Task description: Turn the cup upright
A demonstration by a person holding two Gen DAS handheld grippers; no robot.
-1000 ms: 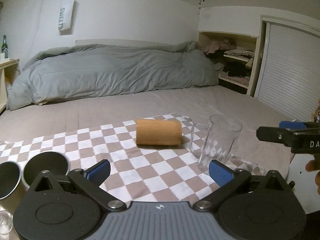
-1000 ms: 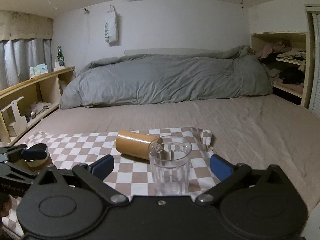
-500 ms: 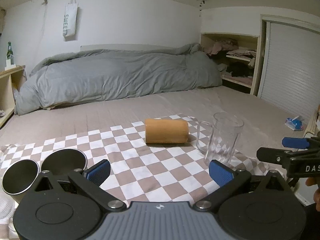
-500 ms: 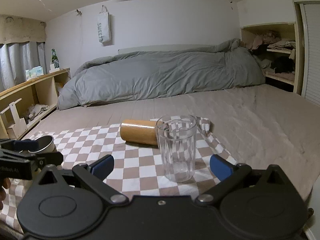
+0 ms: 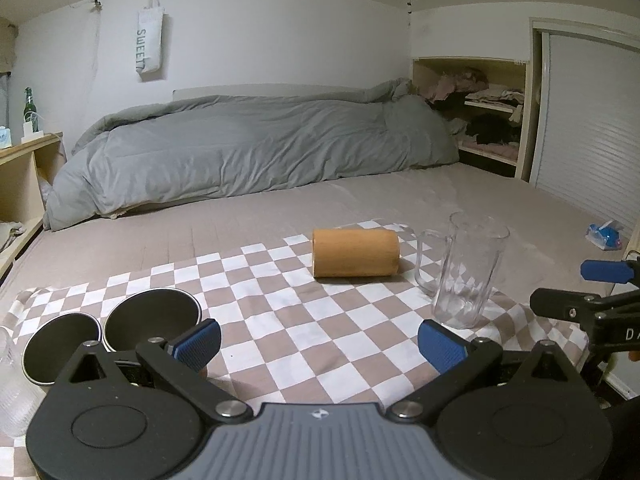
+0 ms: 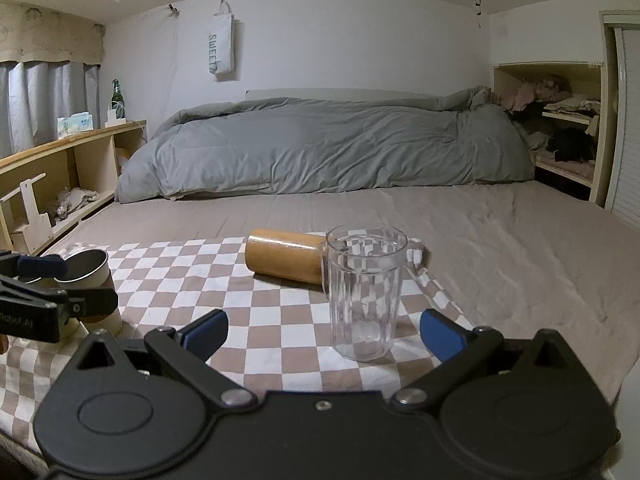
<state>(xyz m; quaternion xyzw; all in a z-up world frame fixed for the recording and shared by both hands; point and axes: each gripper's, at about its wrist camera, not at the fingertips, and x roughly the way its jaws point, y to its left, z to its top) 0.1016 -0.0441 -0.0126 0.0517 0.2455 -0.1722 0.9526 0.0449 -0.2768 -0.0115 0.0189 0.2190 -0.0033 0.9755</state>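
An orange-brown cup [image 5: 355, 253] lies on its side on the checkered cloth [image 5: 280, 320]; it also shows in the right wrist view [image 6: 286, 255]. A clear glass mug [image 5: 466, 275] stands upright just right of it, also in the right wrist view [image 6: 364, 296]. My left gripper [image 5: 319, 342] is open and empty, held back from the cup over the cloth's near part. My right gripper [image 6: 323, 330] is open and empty, just short of the glass mug. The right gripper shows at the right edge of the left wrist view [image 5: 592, 292], the left gripper at the left edge of the right wrist view [image 6: 44, 284].
Two dark metal cups [image 5: 152, 318] stand upright at the cloth's left, with a ribbed glass [image 5: 12, 384] at the edge. The cloth lies on a beige bed [image 6: 500, 232] with a grey duvet [image 5: 248, 152] behind. Wooden shelves [image 6: 60, 168] stand left; a closet shelf [image 5: 492, 120] right.
Both grippers have pulled back and risen a little; the cups now sit farther off in view. Both stay open. The lying cup and the glass mug have not moved.
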